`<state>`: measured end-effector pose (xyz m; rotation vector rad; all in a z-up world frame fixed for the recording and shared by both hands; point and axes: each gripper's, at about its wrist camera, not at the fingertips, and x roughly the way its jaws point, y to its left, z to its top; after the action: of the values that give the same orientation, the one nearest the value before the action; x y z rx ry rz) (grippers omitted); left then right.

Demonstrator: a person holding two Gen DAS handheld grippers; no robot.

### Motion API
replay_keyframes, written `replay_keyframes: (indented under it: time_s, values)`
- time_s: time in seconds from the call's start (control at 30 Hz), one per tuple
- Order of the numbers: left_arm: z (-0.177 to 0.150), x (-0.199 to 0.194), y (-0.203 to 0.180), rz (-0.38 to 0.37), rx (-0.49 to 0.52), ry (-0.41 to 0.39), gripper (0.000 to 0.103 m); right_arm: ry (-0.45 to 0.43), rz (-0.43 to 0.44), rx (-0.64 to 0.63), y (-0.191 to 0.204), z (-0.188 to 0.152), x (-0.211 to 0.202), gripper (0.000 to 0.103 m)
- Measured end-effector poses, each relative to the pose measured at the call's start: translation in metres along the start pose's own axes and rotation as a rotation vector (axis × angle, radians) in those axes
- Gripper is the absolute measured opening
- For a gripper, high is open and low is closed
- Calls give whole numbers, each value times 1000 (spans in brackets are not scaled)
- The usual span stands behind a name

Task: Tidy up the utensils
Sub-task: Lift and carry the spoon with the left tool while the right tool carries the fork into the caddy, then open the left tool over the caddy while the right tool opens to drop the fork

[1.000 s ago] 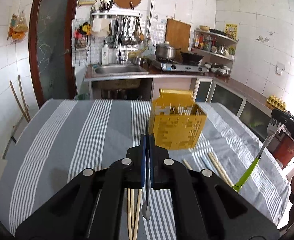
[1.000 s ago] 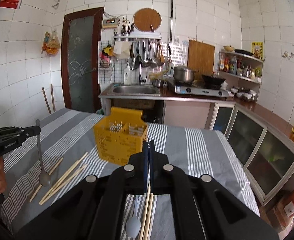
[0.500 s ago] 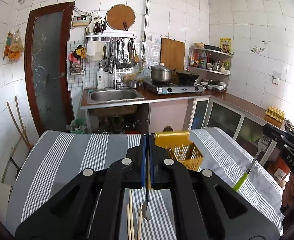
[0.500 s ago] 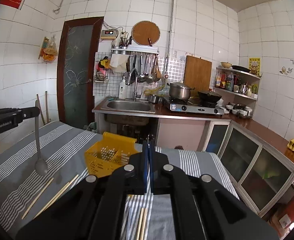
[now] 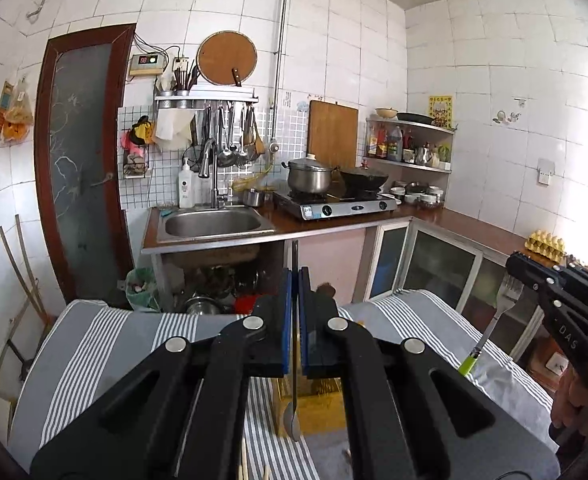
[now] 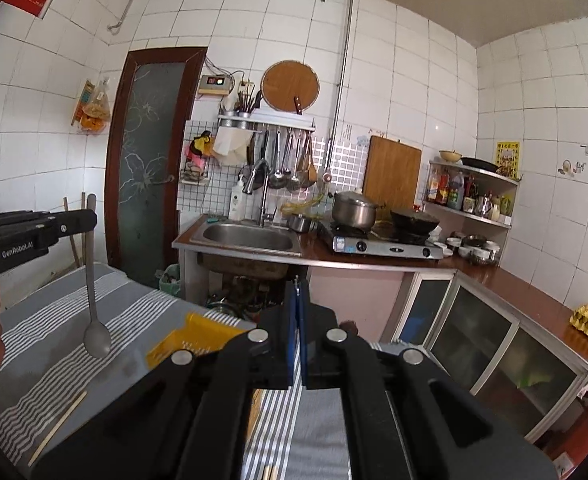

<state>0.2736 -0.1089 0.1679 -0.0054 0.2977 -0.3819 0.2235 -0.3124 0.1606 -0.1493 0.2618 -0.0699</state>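
Yellow perforated plastic basket now sits directly below the left hand-held gripper, clamped on a grey metal spoon. Right hand-held gripper, 3 o'clock, clamps a green-handled fork. Both raised since; drop-in looks imminent.

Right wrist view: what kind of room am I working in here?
A home kitchen, by the look of it. A steel sink sits in the counter, a lidded pot stands on a tabletop gas stove, and ladles hang on the tiled wall.
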Motion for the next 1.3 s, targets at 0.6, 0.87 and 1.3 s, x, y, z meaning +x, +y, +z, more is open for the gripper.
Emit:
replay_keyframes:
  time_s: [0.6, 0.87, 1.3]
  values:
    - [-18, 106, 5, 5, -21, 73, 2, 69, 2, 6, 22, -11, 115, 1]
    - [-48, 132, 18, 8, -45, 159, 2, 183, 67, 32, 29, -47, 150, 3]
    - [-82, 104, 34, 98, -45, 124, 29, 99, 59, 124, 20, -87, 122, 64]
